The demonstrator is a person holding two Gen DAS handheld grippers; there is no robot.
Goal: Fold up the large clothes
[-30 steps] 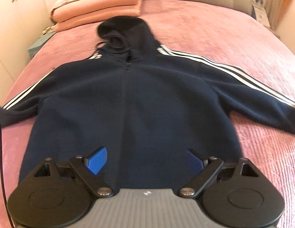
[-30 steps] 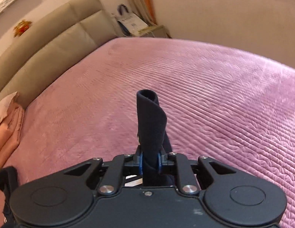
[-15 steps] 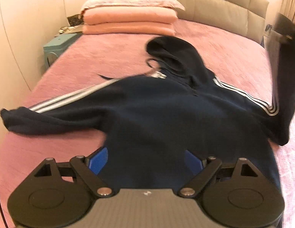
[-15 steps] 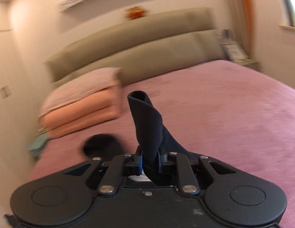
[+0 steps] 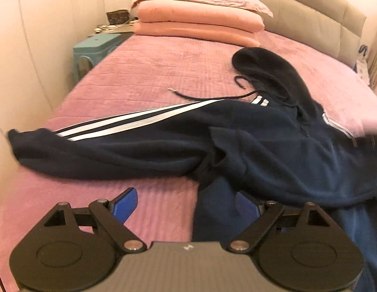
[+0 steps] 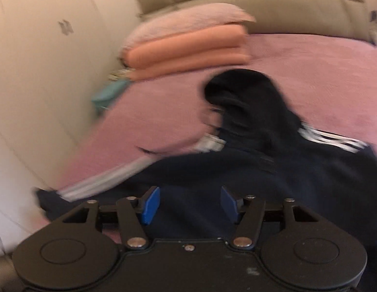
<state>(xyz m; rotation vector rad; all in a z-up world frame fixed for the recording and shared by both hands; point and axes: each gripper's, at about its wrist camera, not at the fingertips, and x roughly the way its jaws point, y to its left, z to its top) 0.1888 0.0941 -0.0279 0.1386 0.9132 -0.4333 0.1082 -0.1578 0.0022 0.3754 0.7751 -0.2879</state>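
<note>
Right wrist view smeared throughout: hoodie (image 6: 273,170) stripes and drawstring unreadable. From my left wrist, the hoodie's lower hem hides behind my left gripper (image 5: 186,204); its far sleeve runs off the right edge into a blur I cannot identify.

The left gripper (image 5: 186,203) is held tilted downward, its two blue-padded fingers (image 5: 125,204) spread wide, with nothing clamped between them. The right gripper (image 6: 189,204) is likewise angled downward; its jaws have just been opening, and a clear gap is now seen between the blue pads (image 6: 150,204), with nothing pinched between them. The right wrist view is smeared by motion blur. At the right edge of the left wrist view a blurred dark shape is seen, which cannot be identified.
</note>
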